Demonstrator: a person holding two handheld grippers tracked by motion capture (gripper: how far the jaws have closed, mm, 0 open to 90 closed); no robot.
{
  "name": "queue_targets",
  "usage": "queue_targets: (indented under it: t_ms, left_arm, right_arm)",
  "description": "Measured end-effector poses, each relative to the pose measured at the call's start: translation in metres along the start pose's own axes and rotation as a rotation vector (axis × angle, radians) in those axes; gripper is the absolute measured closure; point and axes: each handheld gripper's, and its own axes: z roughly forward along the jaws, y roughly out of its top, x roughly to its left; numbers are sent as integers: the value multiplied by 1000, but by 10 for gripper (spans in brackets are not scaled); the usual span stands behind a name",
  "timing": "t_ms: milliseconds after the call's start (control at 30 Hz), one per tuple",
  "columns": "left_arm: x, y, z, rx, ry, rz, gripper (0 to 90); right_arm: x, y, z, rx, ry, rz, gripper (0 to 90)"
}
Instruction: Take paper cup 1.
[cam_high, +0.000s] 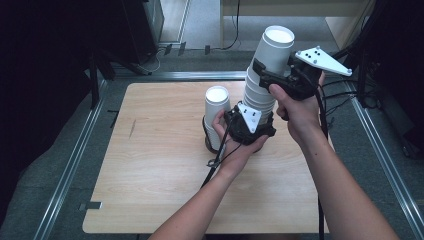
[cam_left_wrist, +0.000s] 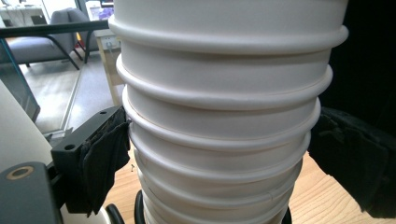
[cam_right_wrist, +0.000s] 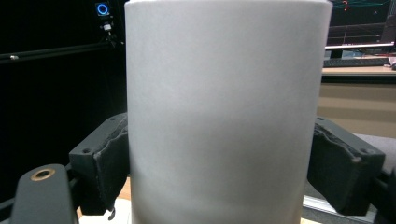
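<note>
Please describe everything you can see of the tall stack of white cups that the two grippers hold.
The tall stack of white cups looks like matte paper. Its cups are nested upside down, so the rolled rims form close rings down the lower part, while the top cup's plain wall ends in a flat round base. The stack stands over the wooden table, leaning slightly. The left gripper clamps the ringed lower part, and the right gripper clamps the top cup's smooth wall. A shorter white cup stack stands beside it.

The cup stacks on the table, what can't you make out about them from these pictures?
- Tall stack of cups: its base, high view, hidden by the left hand-held gripper and hand.
- Its cup count: left gripper view, cut by top and bottom edges.
- Short stack: its foot, high view, behind the left hand's fingers.
- Top cup: its rim, right gripper view, barely in frame.
</note>
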Motion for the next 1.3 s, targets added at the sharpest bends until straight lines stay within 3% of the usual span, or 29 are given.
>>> queue_targets:
  t_ms: [300,567,1300]
  left_arm:
    - [0,0,-3,0,-1,9,64]
    - [0,-2,-4,1,-4,14,64]
    - [0,-10,-7,12,-2,36,64]
  right_arm:
    - [1,7,-2,-17,-5,5,154]
    - [5,13,-6,-53,-4,-34,168]
    - [4,42,-31,-149,-2,-5,170]
